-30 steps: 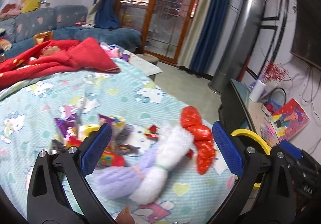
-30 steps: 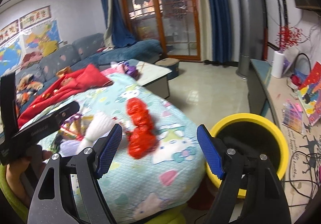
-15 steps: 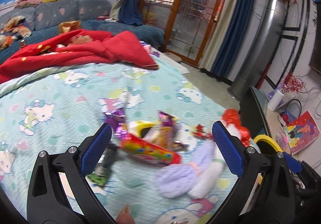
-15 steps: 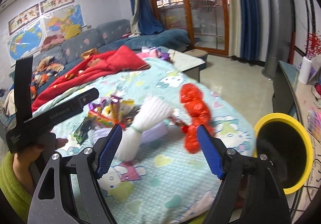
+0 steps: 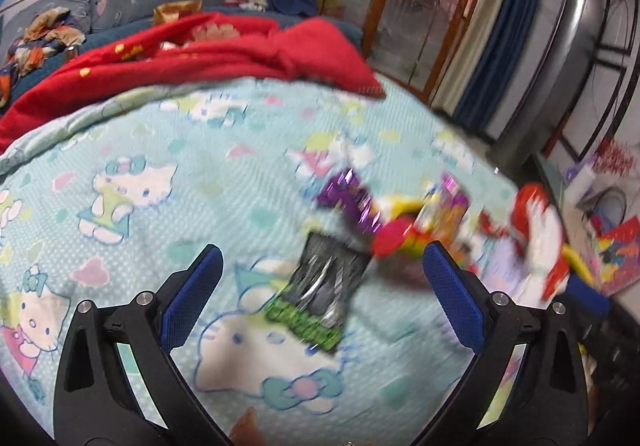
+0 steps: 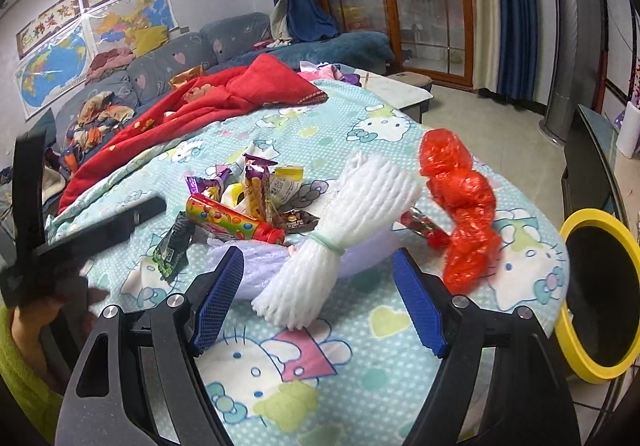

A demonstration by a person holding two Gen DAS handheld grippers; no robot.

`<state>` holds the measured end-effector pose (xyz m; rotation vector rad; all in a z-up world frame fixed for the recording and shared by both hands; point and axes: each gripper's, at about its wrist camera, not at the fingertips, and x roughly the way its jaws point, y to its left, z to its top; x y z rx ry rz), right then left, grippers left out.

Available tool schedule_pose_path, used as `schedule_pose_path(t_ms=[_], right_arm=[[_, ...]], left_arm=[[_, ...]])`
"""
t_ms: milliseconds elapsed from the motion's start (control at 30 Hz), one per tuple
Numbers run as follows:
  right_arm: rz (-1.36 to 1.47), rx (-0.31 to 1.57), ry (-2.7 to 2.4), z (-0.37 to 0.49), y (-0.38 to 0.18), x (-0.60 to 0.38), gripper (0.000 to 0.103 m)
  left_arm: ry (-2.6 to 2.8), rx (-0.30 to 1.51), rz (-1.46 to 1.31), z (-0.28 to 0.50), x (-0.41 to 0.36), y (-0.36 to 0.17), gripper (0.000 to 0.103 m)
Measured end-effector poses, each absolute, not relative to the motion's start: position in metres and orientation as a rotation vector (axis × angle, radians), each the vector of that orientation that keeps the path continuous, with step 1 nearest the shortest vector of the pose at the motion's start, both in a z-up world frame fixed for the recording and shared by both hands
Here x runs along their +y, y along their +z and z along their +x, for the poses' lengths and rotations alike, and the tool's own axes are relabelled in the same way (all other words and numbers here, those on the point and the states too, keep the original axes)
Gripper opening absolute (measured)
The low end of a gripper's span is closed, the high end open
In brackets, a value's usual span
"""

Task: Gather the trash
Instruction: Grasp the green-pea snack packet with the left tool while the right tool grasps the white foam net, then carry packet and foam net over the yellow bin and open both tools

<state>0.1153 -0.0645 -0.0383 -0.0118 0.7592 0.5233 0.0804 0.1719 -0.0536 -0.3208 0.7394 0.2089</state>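
- Right wrist view: right gripper (image 6: 318,296) jaws wide apart, nothing betw. them; white foam net bundle (image 6: 340,242) lies just ahead on the cartoon bedspread (image 6: 328,398), not yet touched.
- Left wrist view (blurred): left gripper (image 5: 320,298) also spread wide, empty; black-and-green wrapper (image 5: 320,294) sits betw. the finger lines on the spread.
- Step, as I judge: approach, pre-grasp. No trash collected yet.
- Farther: candy tube (image 6: 232,220) w/ wrapper pile, red plastic bag (image 6: 460,214); yellow-rimmed bin (image 6: 600,294) off bed edge at right.
- Next: drop each claw onto its item, close, carry to bin. Thin wrapper needs a low pinch w/o snagging cloth.
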Motion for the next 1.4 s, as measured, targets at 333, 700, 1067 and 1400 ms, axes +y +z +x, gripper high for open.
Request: schedule_pose_path(t_ms=[333,700,1067,1400], right_arm=[[-0.01,0.845,0.521,0.128,-0.066,-0.062,0.056],[-0.006,0.899,0.582,0.125,-0.078,-0.069,0.031],[-0.062,0.892,0.641,0.11,-0.066,-0.084,0.022],[-0.023,0.87,0.64,0.115,-0.048,-0.105,0.021]], left_arm=[[0.148,0.842,-0.323,0.087,0.17,-0.085,0.085],[0.133,0.884,-0.288,0.092,0.163,-0.092,0.051],[0.129,0.852,-0.343,0.085,0.175,-0.086,0.025],[0.154,0.734,-0.363,0.07,0.185,-0.051,0.019]])
